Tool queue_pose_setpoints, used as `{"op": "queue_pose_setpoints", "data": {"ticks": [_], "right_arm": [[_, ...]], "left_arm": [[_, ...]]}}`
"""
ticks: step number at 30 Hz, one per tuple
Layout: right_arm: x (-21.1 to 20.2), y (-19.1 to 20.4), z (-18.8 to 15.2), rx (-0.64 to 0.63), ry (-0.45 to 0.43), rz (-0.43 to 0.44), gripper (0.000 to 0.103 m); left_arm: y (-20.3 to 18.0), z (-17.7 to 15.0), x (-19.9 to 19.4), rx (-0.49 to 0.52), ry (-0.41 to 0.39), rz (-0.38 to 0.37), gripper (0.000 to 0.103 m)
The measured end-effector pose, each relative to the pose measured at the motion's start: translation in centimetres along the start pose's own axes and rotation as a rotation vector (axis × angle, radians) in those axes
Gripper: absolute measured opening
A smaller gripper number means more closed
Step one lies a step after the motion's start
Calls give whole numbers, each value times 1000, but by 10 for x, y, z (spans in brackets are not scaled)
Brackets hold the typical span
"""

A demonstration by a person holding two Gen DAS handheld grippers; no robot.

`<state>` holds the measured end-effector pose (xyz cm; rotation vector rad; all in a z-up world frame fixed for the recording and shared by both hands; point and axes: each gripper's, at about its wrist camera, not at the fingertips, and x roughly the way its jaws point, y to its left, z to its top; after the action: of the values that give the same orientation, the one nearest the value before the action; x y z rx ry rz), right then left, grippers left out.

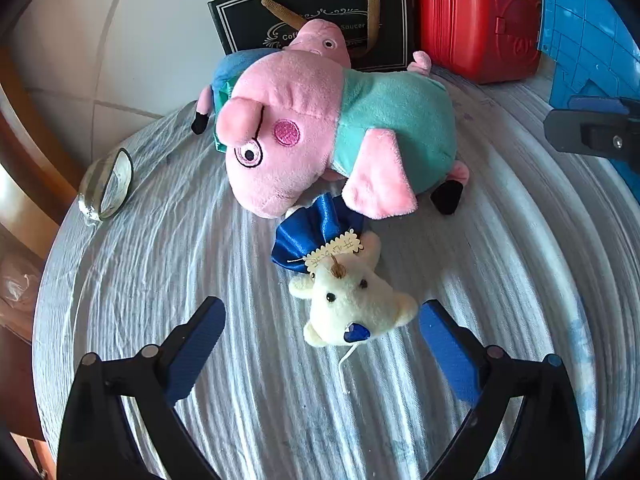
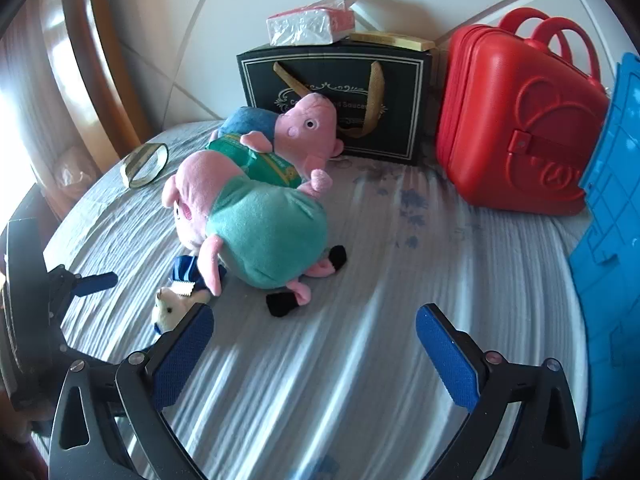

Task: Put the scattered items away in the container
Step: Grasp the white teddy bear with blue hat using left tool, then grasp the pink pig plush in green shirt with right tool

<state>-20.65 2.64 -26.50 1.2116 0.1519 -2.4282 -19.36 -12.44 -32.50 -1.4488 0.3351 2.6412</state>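
I am holding the left hand-held gripper [image 1: 322, 328] wide open, its blue pads flanking the small white plush [image 1: 352, 304], which is lying on the striped cloth of the bench [image 1: 160, 280] without touching either pad. A glass dish [image 1: 106, 186] is sitting at the far left edge. Just beyond the white plush, the large pig plush [image 1: 320, 136] is lying on its side, a smaller pig plush [image 2: 304, 120] behind it against the black gift box [image 2: 400, 80]. My right hand-held gripper [image 2: 314, 336] is hovering open over bare cloth. Further right, the red case [image 2: 516, 120] is standing upright, seemingly latched, beside a blue plastic container [image 2: 612, 240].
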Motion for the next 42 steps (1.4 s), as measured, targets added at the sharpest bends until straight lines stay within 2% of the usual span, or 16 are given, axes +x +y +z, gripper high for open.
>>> {"op": "queue_pose_setpoints", "data": {"ticks": [5,6,8,10,12,14,15,16,23,28,32,36,42], "right_arm": [[34,16,9,-44,-7,2,103],[40,19,11,-48,-8,6,103],[52,25,15,-58,-5,16,103],[64,33,19,-67,0,24,103],[75,40,24,-85,3,27,103],[86,46,29,-104,15,29,103],[91,48,31,-112,17,27,103],[95,50,33,-121,20,19,103],[112,50,47,-168,30,-9,103],[99,59,58,-231,-21,-23,103],[105,85,67,-374,-8,7,103],[123,106,70,-514,24,-41,103],[152,122,65,-666,99,-65,103]], "left_arm": [[1,1,16,12,-17,-24,99],[2,0,20,12,-18,-35,95],[1,1,25,21,-19,-61,85],[0,1,29,30,-14,-94,67],[0,0,32,18,-16,-111,65],[4,-2,32,-2,-20,-146,55],[6,-3,31,-13,-25,-164,41],[7,-5,29,-24,-31,-180,38],[26,-19,12,-80,-46,-204,38],[35,-28,-6,-93,-74,-206,38],[45,-36,-13,-109,-68,-191,38],[61,-50,-18,-129,-56,-176,38],[74,-66,-24,-150,-39,-171,38]]}}
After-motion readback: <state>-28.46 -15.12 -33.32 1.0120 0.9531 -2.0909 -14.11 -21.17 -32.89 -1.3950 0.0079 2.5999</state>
